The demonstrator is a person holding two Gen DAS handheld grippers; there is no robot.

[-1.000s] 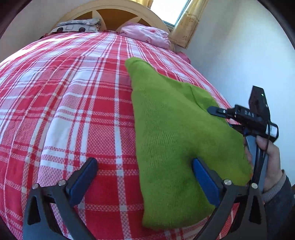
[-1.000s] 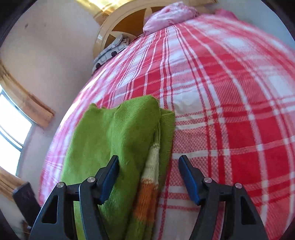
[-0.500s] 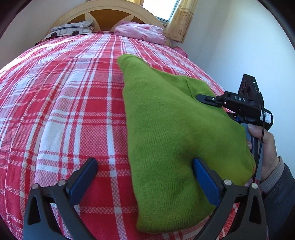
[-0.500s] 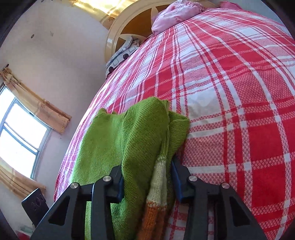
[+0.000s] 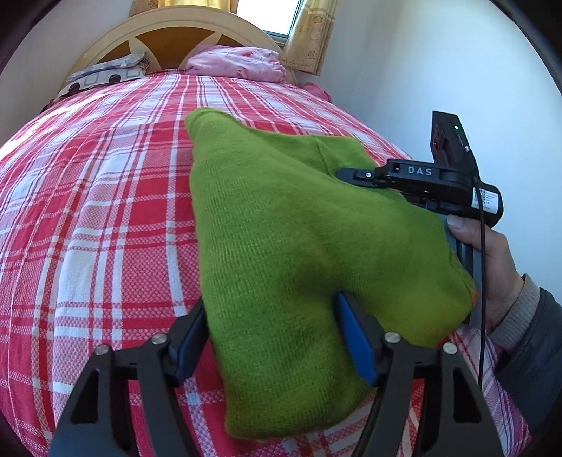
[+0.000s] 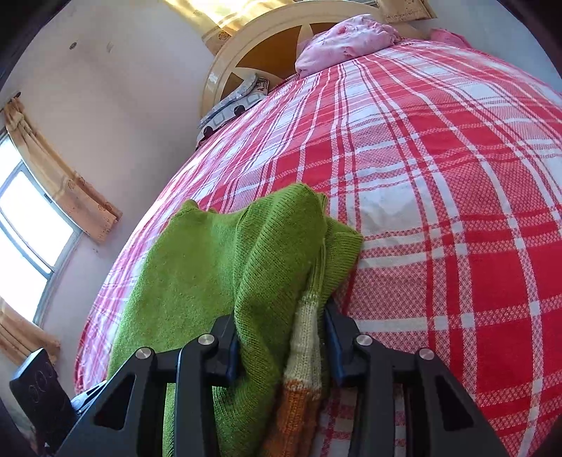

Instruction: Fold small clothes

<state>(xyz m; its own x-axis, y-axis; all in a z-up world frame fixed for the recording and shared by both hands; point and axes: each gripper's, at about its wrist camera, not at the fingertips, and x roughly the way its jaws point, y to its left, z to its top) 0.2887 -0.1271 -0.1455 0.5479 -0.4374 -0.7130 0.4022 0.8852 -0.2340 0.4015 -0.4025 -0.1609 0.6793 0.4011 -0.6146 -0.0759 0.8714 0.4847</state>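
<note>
A green knit sweater [image 5: 281, 218] lies on the red plaid bedspread [image 5: 105, 218], narrow end toward the headboard. My left gripper [image 5: 272, 337] straddles its near end. The jaws are closing, the flat knit lies between the blue pads [image 5: 354, 337], and it does not look squeezed. My right gripper [image 6: 282, 341] is shut on the sweater's [image 6: 196, 267] folded side edge, where a cream and orange striped band [image 6: 305, 351] shows. In the left wrist view its black housing [image 5: 439, 175] sits at the sweater's right edge, held by a hand [image 5: 491, 267].
A pink bundle of cloth [image 5: 235, 63] and a grey patterned pillow [image 5: 105, 72] lie against the curved headboard [image 5: 168, 28]. A white wall [image 5: 421, 70] runs close along the bed's right side. A curtained window [image 6: 31, 218] is beyond it.
The left jaws have narrowed from wide open to the near end of the sweater. The right jaws went from open to shut on the striped side edge, which is now bunched up.
</note>
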